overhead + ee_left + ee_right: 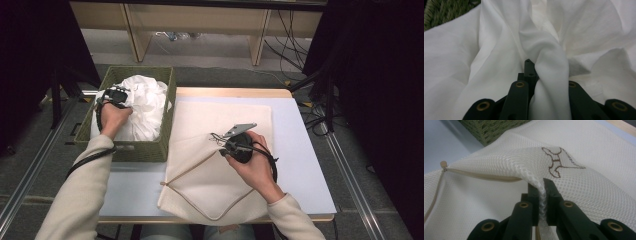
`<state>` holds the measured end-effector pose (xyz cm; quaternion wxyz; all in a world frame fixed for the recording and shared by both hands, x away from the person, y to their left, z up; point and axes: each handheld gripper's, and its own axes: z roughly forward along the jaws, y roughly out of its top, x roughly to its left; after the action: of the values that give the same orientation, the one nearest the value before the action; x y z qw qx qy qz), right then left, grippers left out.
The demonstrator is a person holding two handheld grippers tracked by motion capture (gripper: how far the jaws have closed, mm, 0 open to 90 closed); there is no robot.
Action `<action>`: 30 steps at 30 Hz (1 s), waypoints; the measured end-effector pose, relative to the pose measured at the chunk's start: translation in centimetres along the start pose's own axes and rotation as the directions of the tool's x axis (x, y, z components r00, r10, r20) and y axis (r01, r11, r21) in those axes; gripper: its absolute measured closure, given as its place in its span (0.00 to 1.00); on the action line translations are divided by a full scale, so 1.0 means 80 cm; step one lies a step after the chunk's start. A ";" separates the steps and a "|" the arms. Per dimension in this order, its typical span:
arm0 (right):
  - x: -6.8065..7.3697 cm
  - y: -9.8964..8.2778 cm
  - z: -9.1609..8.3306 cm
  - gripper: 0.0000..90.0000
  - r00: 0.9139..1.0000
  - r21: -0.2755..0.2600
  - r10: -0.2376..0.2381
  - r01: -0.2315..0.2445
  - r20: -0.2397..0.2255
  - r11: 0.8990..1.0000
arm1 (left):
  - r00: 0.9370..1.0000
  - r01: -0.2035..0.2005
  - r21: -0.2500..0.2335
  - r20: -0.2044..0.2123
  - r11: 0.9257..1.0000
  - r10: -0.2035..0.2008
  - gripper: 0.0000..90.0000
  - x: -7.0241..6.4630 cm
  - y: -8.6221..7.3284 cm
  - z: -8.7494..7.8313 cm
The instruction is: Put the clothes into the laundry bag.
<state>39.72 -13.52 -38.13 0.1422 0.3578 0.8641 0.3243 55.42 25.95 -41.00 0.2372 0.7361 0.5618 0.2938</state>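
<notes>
Grabbing time: left tongs [534, 75] pinch the white cloth [499, 50], right tongs [543, 195] pinch the mesh bag [579, 185]. Next, lift the cloth from the basket [95, 132] into the bag.

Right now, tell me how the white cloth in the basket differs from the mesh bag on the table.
The white cloth is smooth and plain; the mesh bag is netted, cream, with a brown stitched figure and a zipper. The cloth lies crumpled in the green basket; the bag lies mostly flat on the table. Both are pinched: the cloth by the left gripper, the bag by the right gripper.
</notes>
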 end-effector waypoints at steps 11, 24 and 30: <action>-0.005 0.001 0.000 0.96 1.000 -0.037 -0.024 0.024 -0.001 0.999 | 0.999 0.033 -0.421 0.027 0.906 -0.023 0.91 0.002 0.013 -0.067; -0.008 0.000 -0.001 0.96 1.000 -0.045 -0.013 0.012 -0.009 0.999 | 1.000 0.029 -0.718 0.017 0.695 -0.024 0.92 0.000 0.020 -0.149; -0.007 0.000 -0.002 0.96 1.000 -0.050 -0.002 0.002 -0.002 0.999 | 0.998 0.056 -0.763 0.043 0.644 -0.035 0.91 0.005 0.016 -0.177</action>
<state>40.08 -13.97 -38.02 0.1506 0.3529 0.8562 0.3460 46.48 26.24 -29.95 0.5393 0.5568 0.4012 0.4881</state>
